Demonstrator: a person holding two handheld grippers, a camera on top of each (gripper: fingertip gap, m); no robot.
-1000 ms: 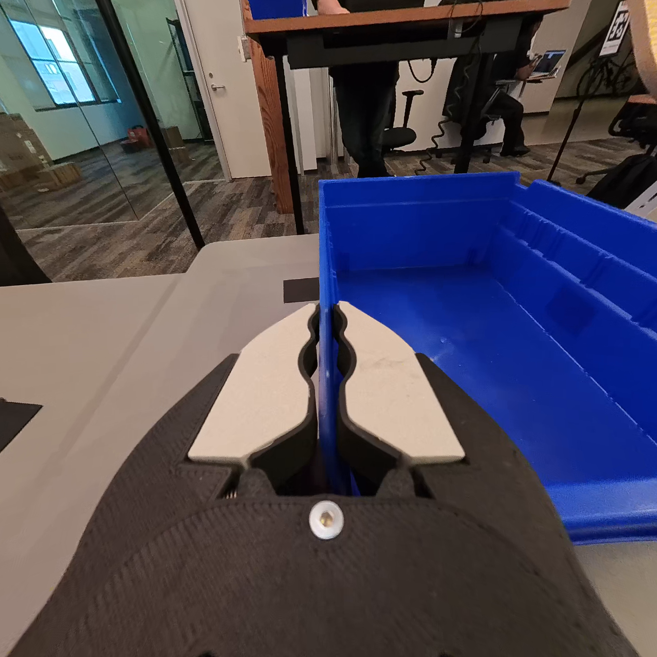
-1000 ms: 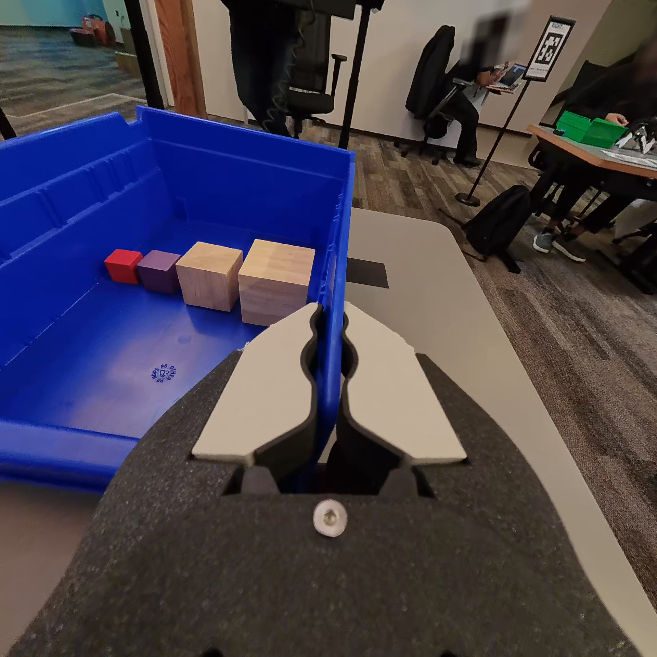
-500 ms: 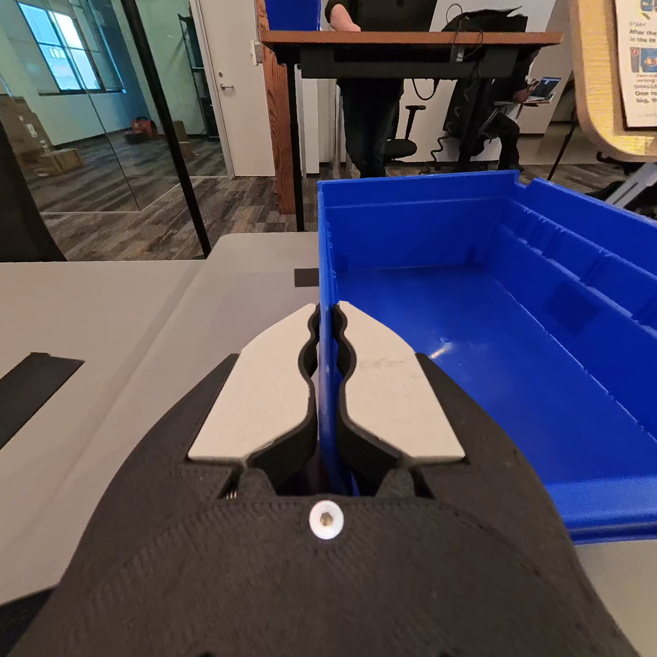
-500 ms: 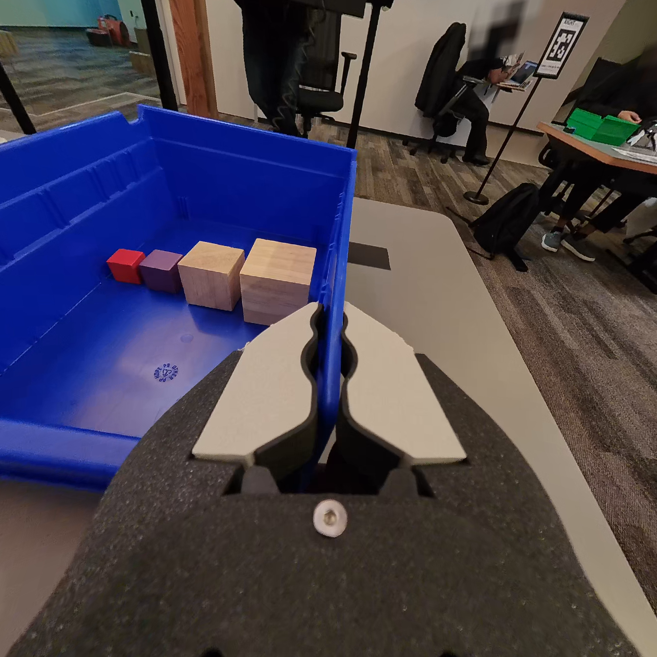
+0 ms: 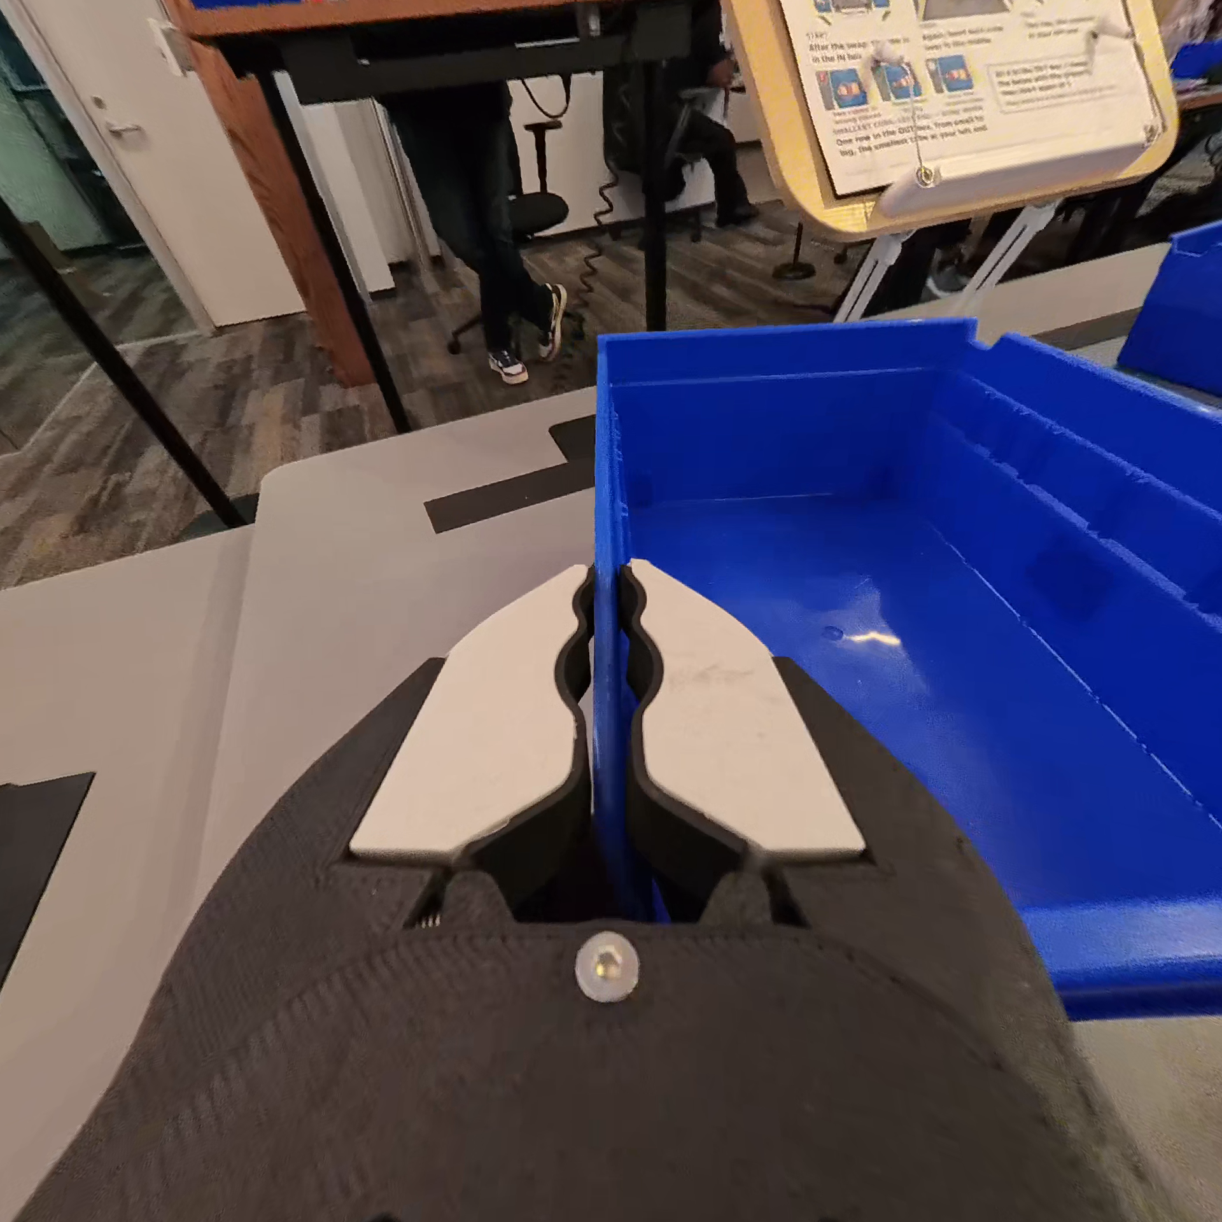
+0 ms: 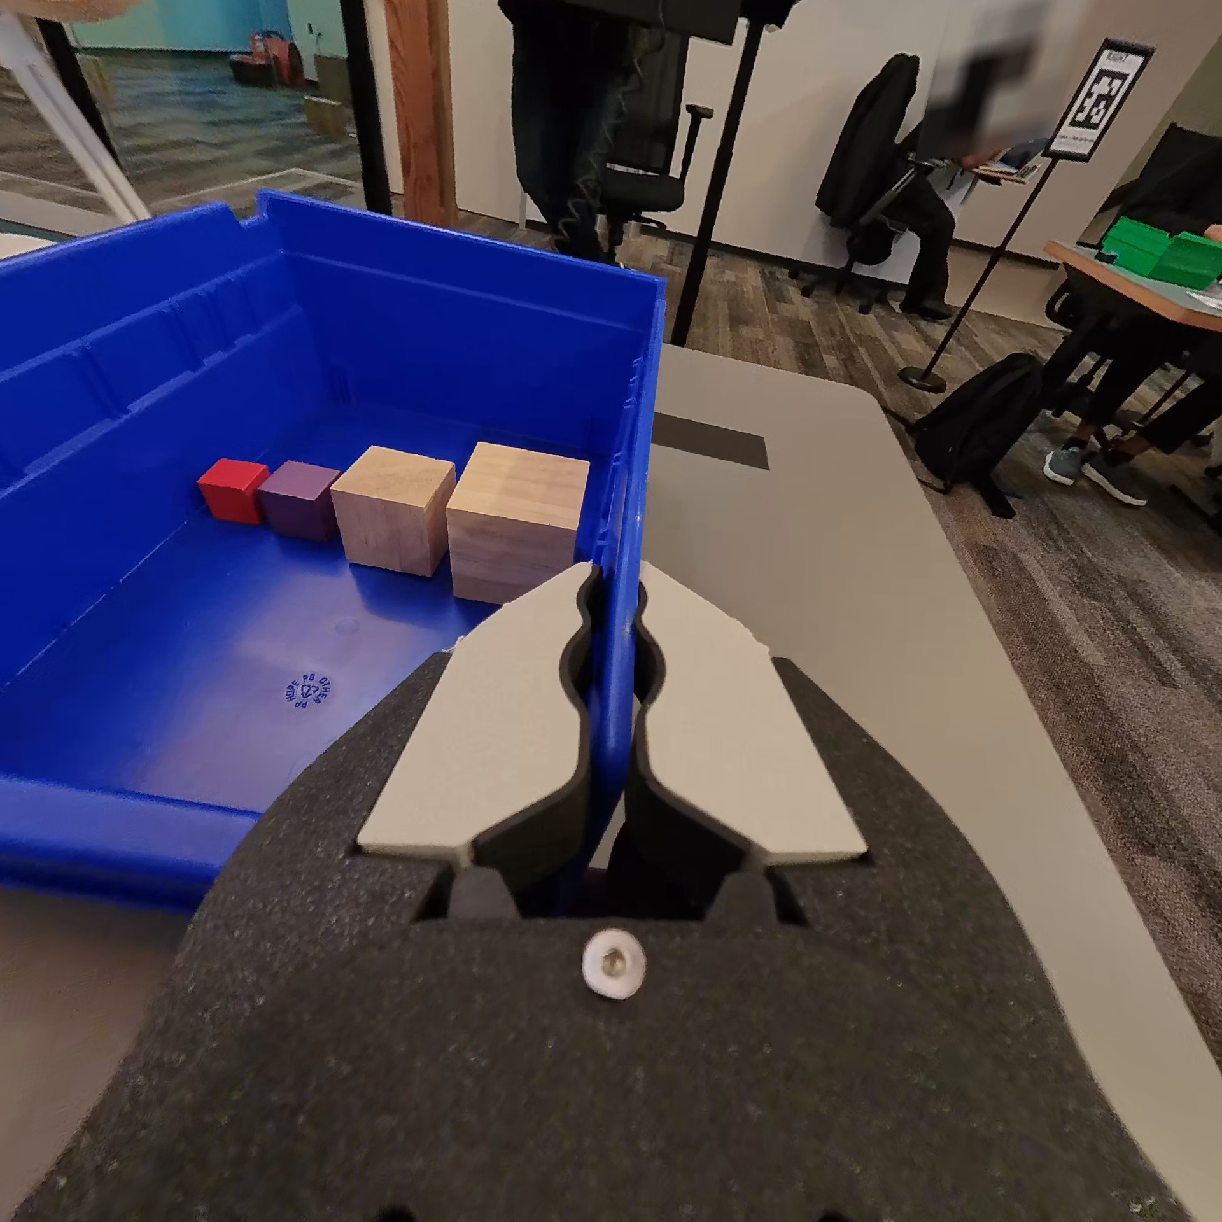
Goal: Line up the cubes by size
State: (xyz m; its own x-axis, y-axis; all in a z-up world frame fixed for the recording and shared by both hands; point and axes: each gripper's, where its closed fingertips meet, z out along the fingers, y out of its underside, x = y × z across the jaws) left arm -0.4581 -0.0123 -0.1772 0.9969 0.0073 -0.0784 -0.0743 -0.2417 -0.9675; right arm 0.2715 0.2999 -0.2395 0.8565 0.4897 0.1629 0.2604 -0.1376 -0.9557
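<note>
A blue bin (image 5: pixel 859 410) sits on the grey table. My left gripper (image 5: pixel 607 575) is shut on the bin's left side wall (image 5: pixel 607 502). My right gripper (image 6: pixel 618 572) is shut on the bin's right side wall (image 6: pixel 645 410). Inside the bin, in the right wrist view, a row of cubes stands near the far right: a small red cube (image 6: pixel 231 488), a purple cube (image 6: pixel 299 497), a wooden cube (image 6: pixel 391 506) and a larger wooden cube (image 6: pixel 517 519), side by side in rising size. The left part of the bin floor (image 5: pixel 893 694) holds nothing.
Black tape marks (image 5: pixel 509 492) lie on the table (image 5: pixel 330 595) beside the bin. A second blue bin (image 5: pixel 1177 311) stands at the far right. An instruction board on a stand (image 5: pixel 952 99) is behind. People, chairs and desks (image 6: pixel 912 165) stand beyond the table. Left tips to right tips: about 80 cm.
Both grippers stay shut on the bin walls. The bin and both views have shifted and turned relative to the room; the instruction board has come into the left wrist view. The cubes keep their row.
</note>
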